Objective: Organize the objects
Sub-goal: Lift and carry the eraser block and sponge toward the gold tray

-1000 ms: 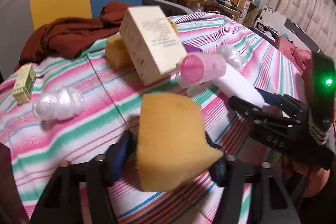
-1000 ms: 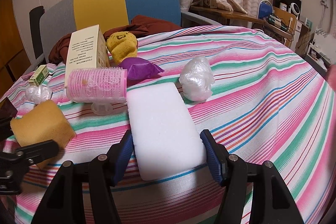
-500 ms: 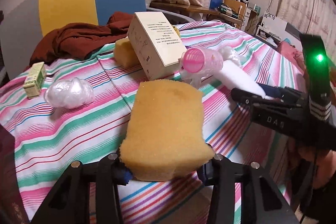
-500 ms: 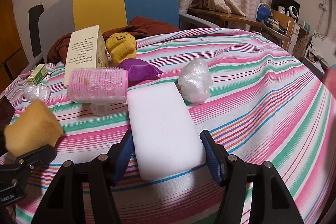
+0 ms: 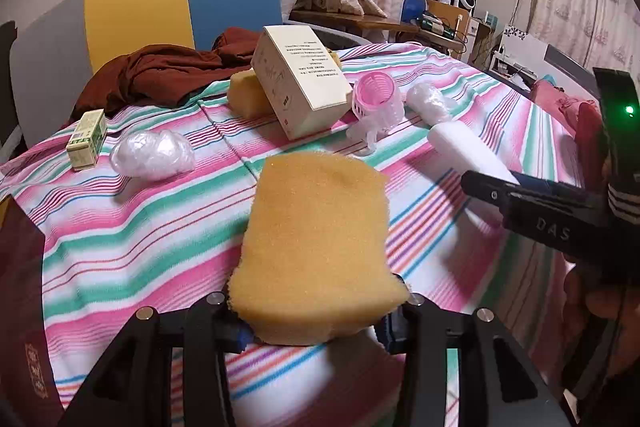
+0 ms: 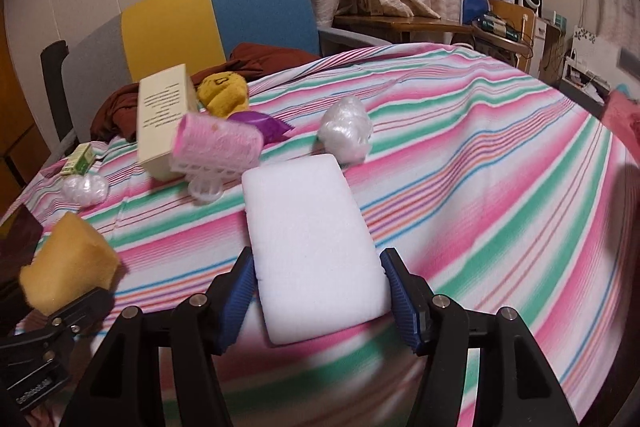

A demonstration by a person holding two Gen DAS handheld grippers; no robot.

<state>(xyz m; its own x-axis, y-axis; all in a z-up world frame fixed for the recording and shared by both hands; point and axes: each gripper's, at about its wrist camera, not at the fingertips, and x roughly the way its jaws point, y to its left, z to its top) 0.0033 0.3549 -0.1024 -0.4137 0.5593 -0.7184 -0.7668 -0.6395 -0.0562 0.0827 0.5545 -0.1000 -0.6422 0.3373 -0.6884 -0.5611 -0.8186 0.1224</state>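
A: Left wrist view first. How does the left gripper [image 5: 316, 311] sit?

B: It tilts down toward the striped cloth [image 5: 132, 227], and its two fingers are clamped on the near end of the yellow sponge [image 5: 316, 247], pinching it in; the sponge sticks out ahead, on the near side of the cream box [image 5: 300, 79]. To the right of the sponge the right gripper [image 5: 480, 183] reaches in from the side with the white foam block [image 5: 460, 151] in it, and a hand [image 5: 600, 291] shows dimly under its body.

A: Counts, taking the cream box as the mark?

B: One cream box, tilted. One yellow plush [image 5: 246, 93] touching its left side. One pink roller [image 5: 378, 99] just right of it. Two crumpled plastic wraps: one [image 5: 152, 155] left of the box, one [image 5: 428, 99] right, past the roller. One small green carton [image 5: 86, 139] far left of the box. One brown garment [image 5: 160, 71] behind it.

A: Now the right wrist view.

B: The right gripper [image 6: 318, 291] also points down at the cloth [image 6: 480, 187]. Its blue pads [image 6: 404, 307] close on the white foam block [image 6: 312, 243] by its long sides; the block lies right of the cream box [image 6: 162, 115] and nearer. The left gripper [image 6: 64, 311] shows well left of the block, the yellow sponge [image 6: 68, 263] in its grip.

A: Counts here?

B: One box, one pink roller [image 6: 216, 147] against it, one plush [image 6: 224, 93] behind, one purple packet [image 6: 266, 125] right of the roller, two wraps [image 6: 346, 133] [image 6: 84, 189], one green carton [image 6: 80, 159]
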